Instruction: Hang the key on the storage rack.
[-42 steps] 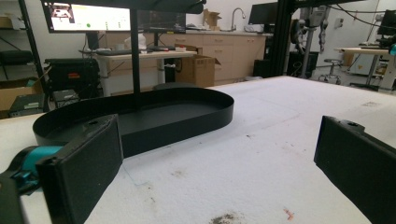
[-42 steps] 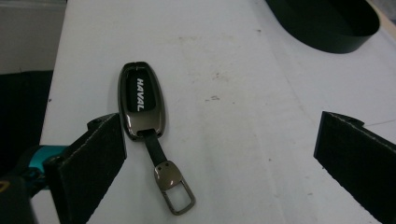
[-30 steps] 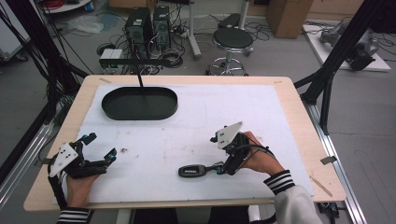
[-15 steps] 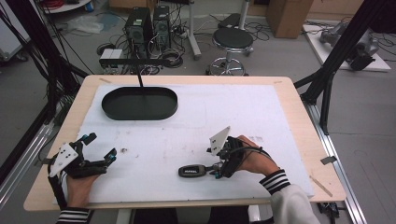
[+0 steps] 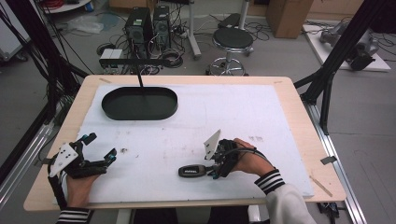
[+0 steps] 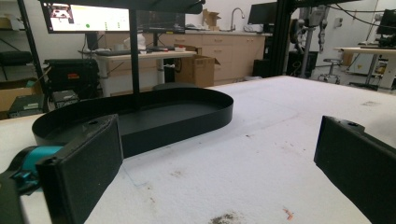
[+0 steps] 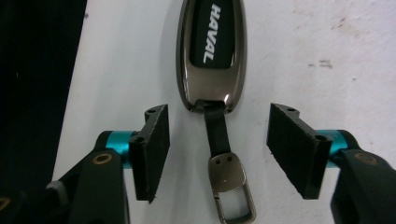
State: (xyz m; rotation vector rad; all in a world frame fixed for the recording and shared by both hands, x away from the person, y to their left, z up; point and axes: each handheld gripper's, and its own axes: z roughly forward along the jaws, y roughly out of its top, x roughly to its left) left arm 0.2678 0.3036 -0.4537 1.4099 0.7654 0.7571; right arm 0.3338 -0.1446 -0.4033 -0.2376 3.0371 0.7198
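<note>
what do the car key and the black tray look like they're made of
Car key: a glossy black face, probably plastic, with white lettering, in a shiny dark metal-looking frame that catches highlights. Its strap looks like matte black leather or a look-alike, ending in a metal clip.
Tray: a thin, even wall with a matte black finish, likely painted sheet metal or plastic; the look leaves that open.

Lab: computer towers (image 5: 149,23), cables on floor, rig frame.

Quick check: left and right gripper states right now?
Left gripper: open, holding nothing.
Right gripper: open, jaws just closing around the car key fob's strap, not yet touching.
</note>
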